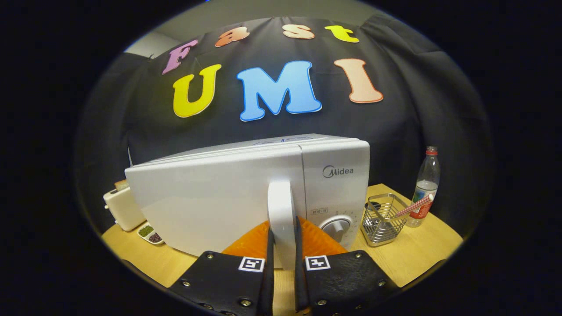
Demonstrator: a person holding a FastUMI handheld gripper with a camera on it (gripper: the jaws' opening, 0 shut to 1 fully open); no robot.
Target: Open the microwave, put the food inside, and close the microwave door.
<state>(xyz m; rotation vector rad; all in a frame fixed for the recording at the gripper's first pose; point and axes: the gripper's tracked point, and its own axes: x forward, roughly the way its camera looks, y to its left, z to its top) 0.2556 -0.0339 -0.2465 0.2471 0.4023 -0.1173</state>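
On the counter (408, 259): a microwave (246, 193) stands in the middle, a toaster (123, 208) to its left, a small dish (150, 233) of dark bits in front of the toaster, a wire basket (383, 218) and a bottle (425, 186) to its right.
Gripper (282, 263): clenched on the handle (281, 219), one finger on each side of the vertical bar, both pressing its lower part.
Door (210, 202): it looks slightly ajar, its handle edge standing a little forward of the control panel; I cannot tell how far.
Food: no food is plainly visible; an orange thing (316, 239) lies just behind the handle and the fingers, low in front of the microwave, and what it is I cannot tell.
Step in hand: opening the door, judged early in the task, since nothing appears to have gone inside.
How to do it well: keep the grip firm and square on the bar, so it does not slip between the fingers. Pull along the arc of the hinge at the door's left edge, not straight back, letting the wrist turn with the door. Go slowly enough that the microwave does not slide on the counter.
Risk: a swing too wide could reach the toaster or the dish.
Knob (336, 226): just right of the handle, to be left untouched.
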